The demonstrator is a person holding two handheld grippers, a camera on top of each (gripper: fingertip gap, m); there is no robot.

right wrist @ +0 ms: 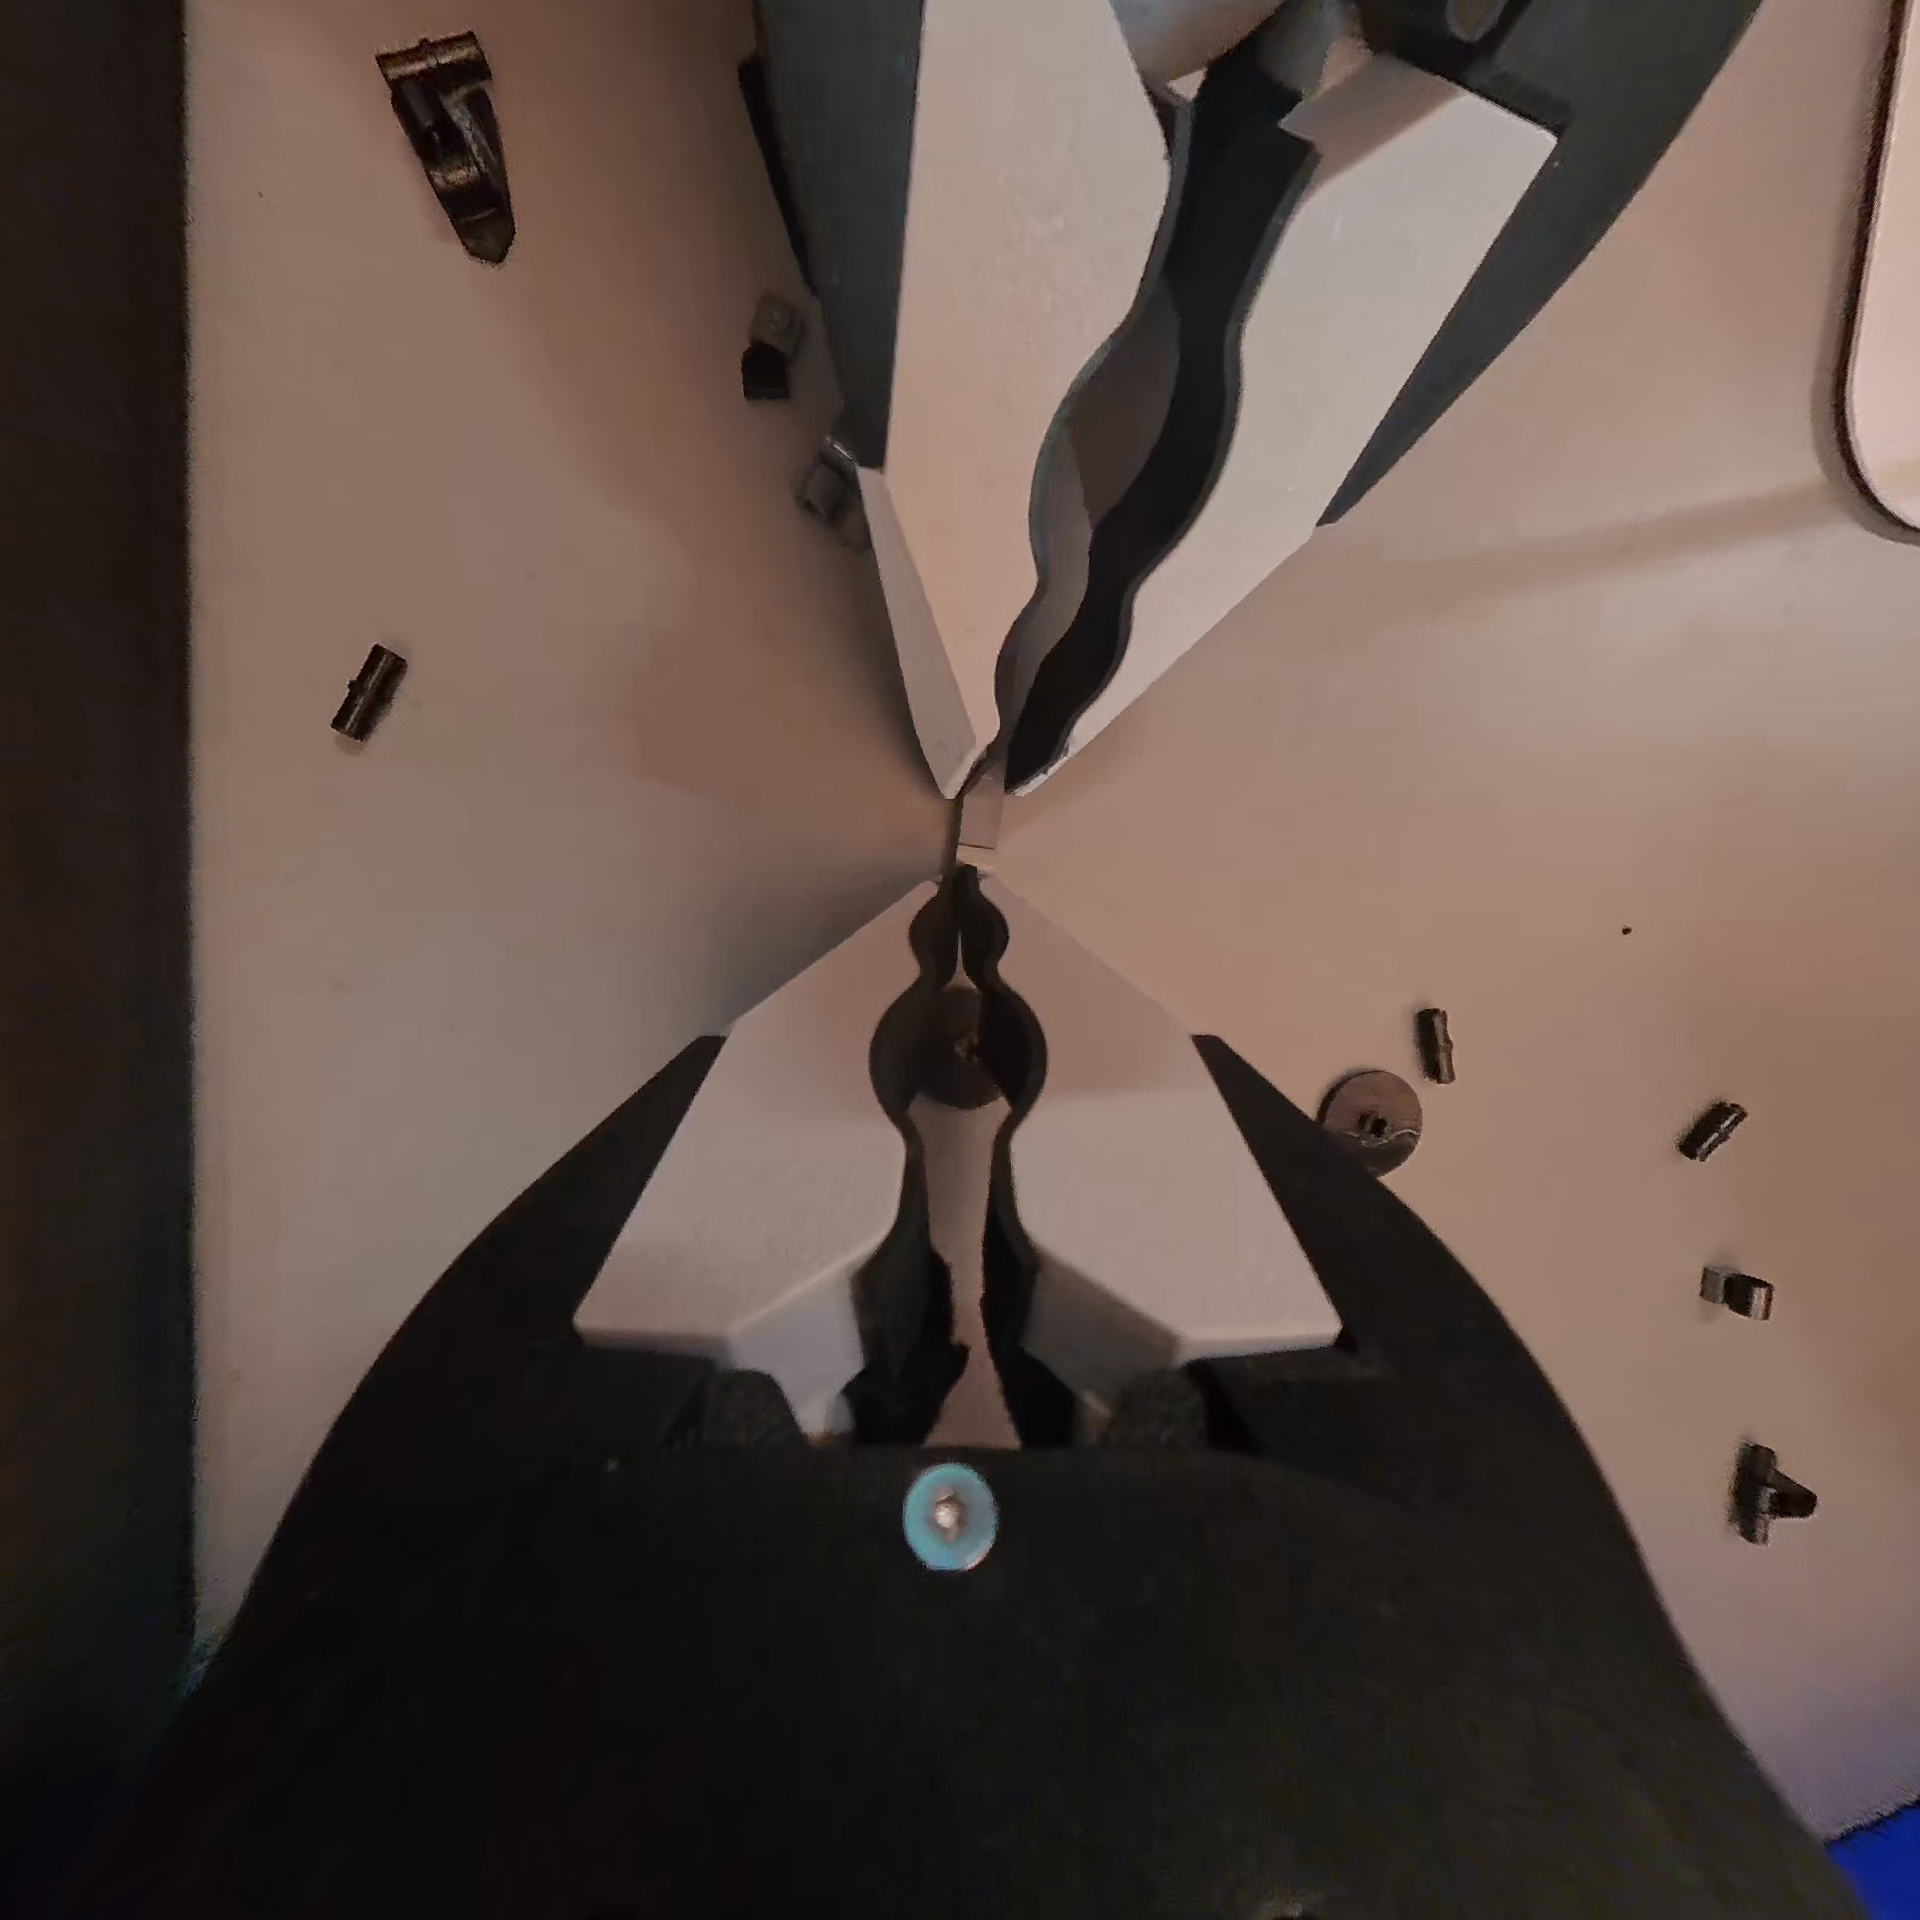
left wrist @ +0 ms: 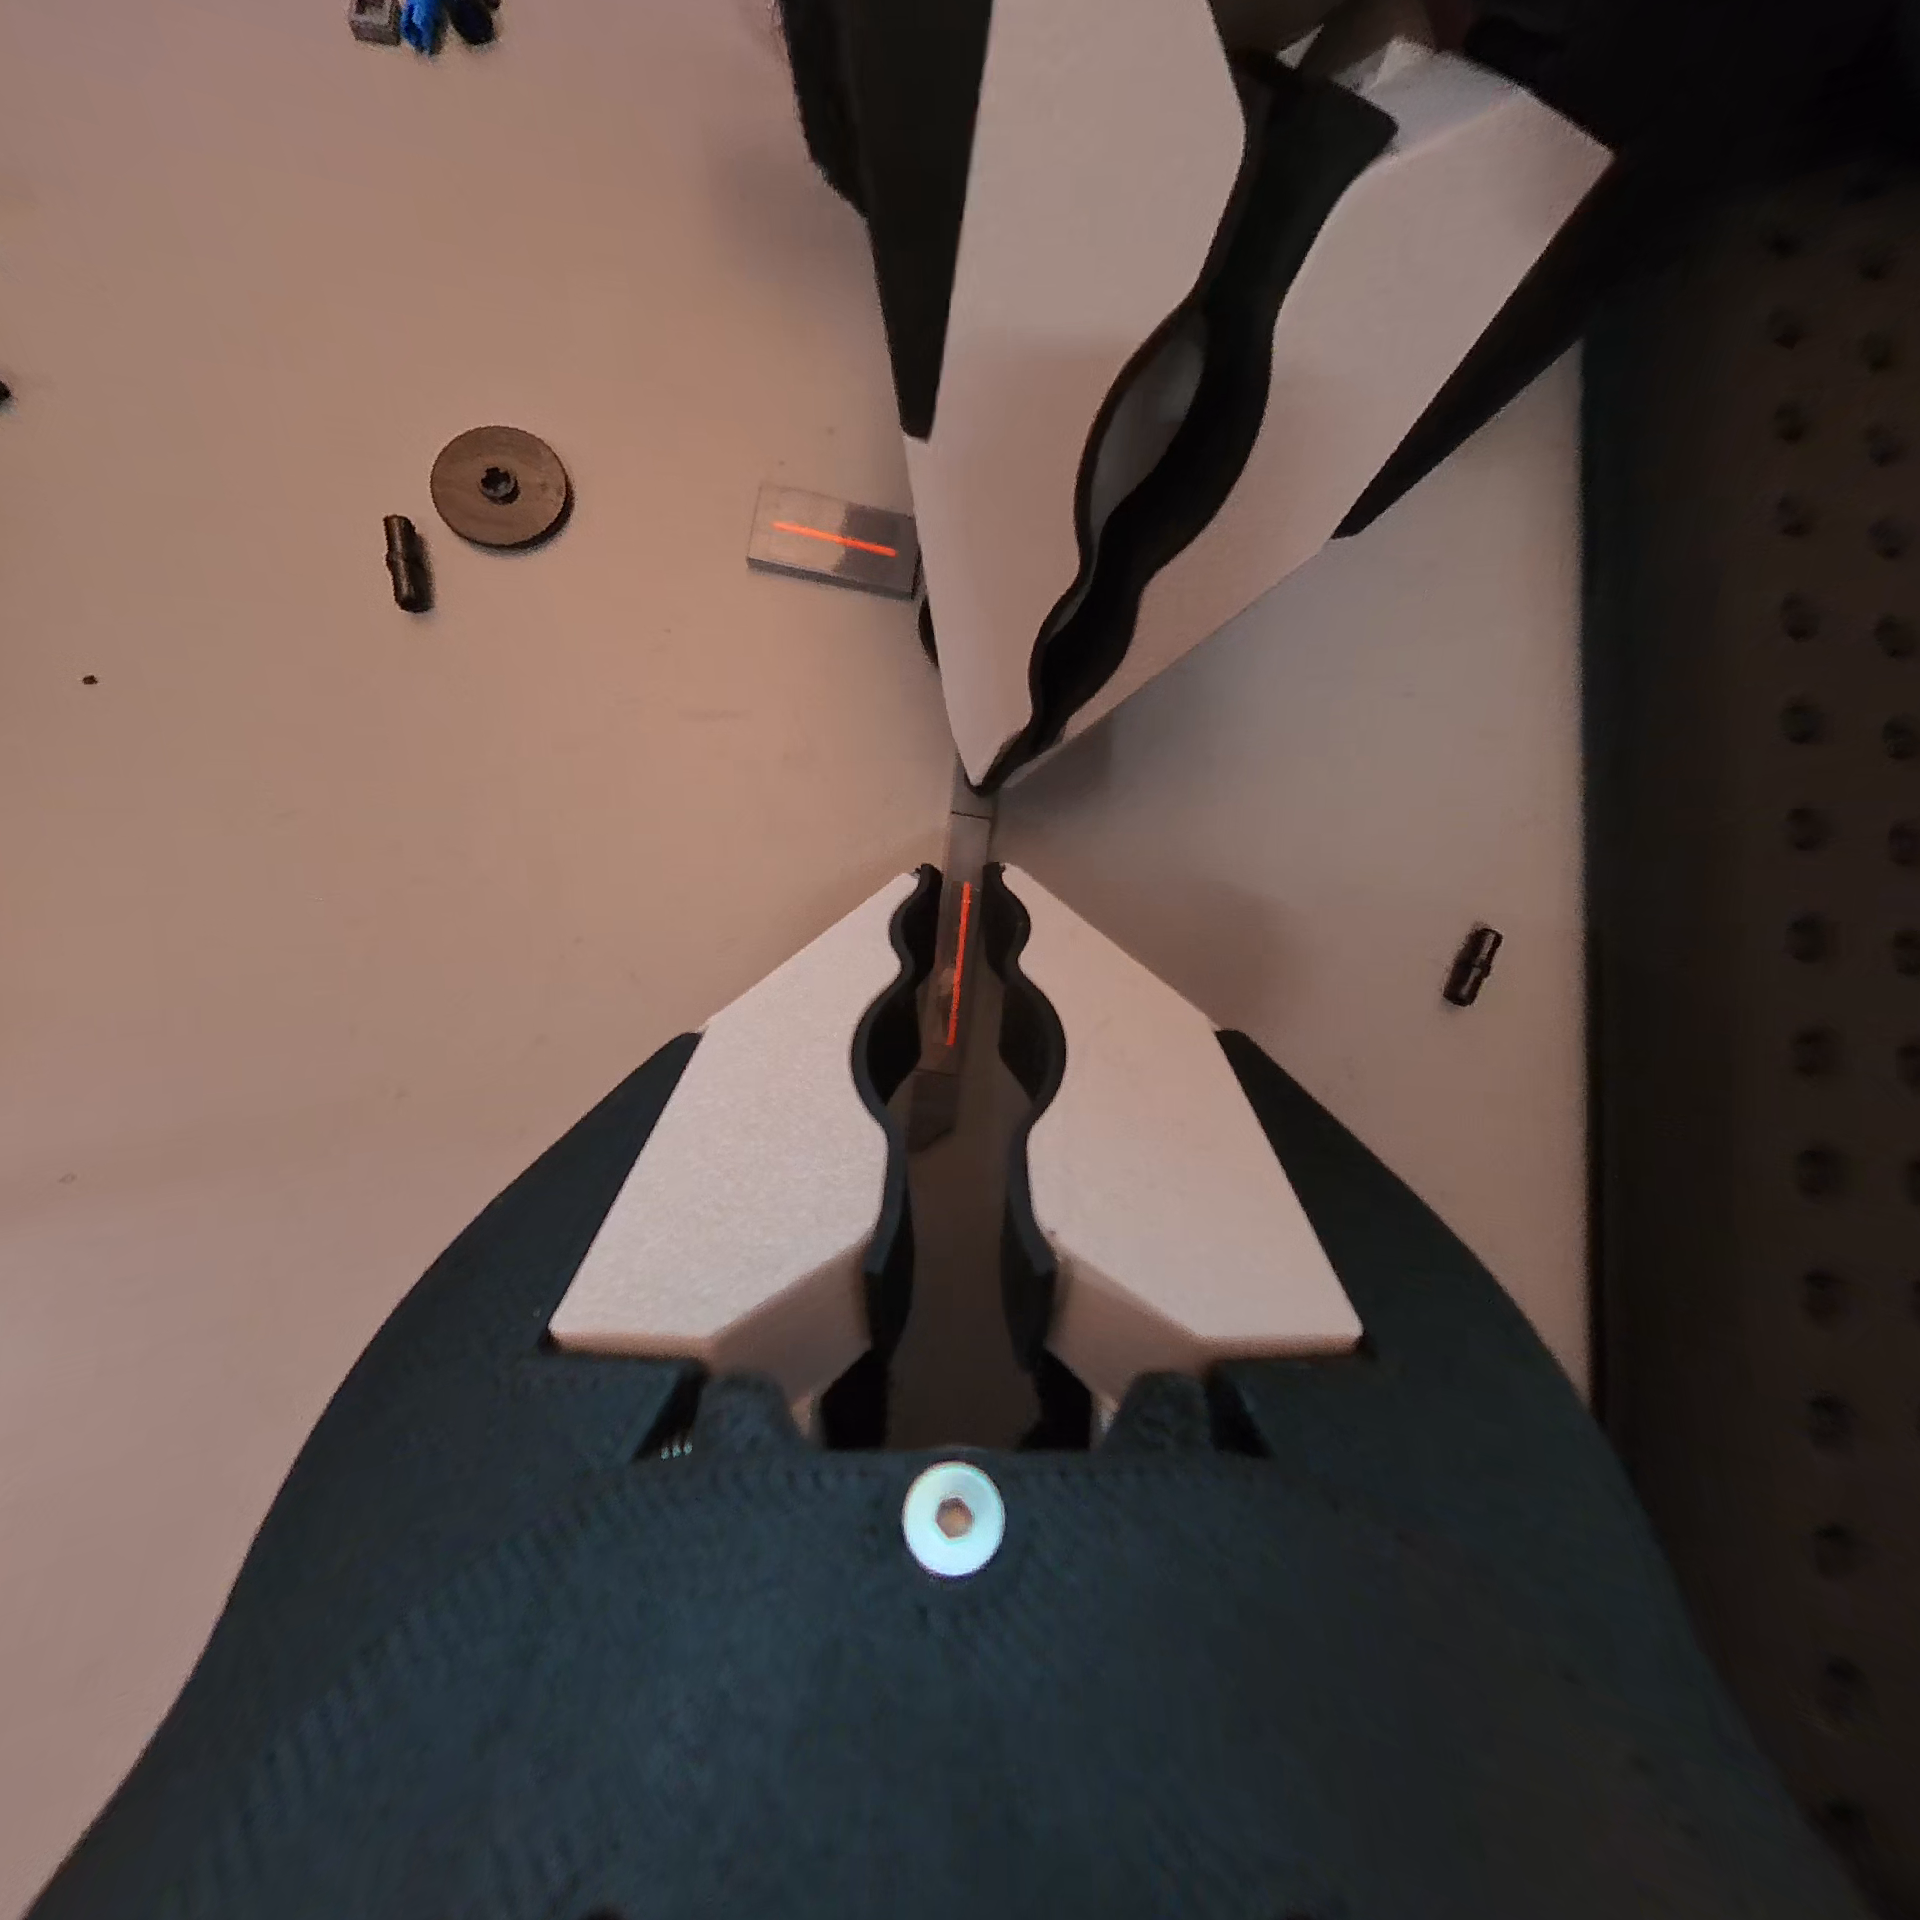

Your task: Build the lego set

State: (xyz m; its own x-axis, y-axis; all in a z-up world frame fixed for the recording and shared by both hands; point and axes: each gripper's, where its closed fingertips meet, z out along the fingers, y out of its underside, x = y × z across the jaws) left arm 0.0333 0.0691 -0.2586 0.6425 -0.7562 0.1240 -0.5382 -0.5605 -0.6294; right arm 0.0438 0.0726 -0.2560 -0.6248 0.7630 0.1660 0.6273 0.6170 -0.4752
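My left gripper (left wrist: 956,878) is shut on a thin grey flat plate with an orange stripe (left wrist: 968,831), held edge-on above the pale table (left wrist: 416,935). My right gripper (left wrist: 982,781) comes in from the top and its tips are closed on the plate's far end. In the right wrist view my right gripper (right wrist: 961,883) meets the left gripper (right wrist: 977,784) tip to tip, with the grey plate (right wrist: 982,828) between them. A dark round disc (right wrist: 961,1049) shows in the gap between the right fingers; I cannot tell whether it is held.
A second striped grey plate (left wrist: 831,540), a dark disc (left wrist: 501,485) and black pins (left wrist: 407,563) (left wrist: 1472,966) lie on the table. A dark perforated mat (left wrist: 1766,935) borders the right. A dark assembly (right wrist: 452,145), small black parts (right wrist: 1737,1294) and a white tray corner (right wrist: 1891,260) lie around. The dark disc (left wrist: 501,485) sits 10 cm or so from the ends of my right fingers. Seen from the right wrist view (right wrist: 1374,1122) as well.
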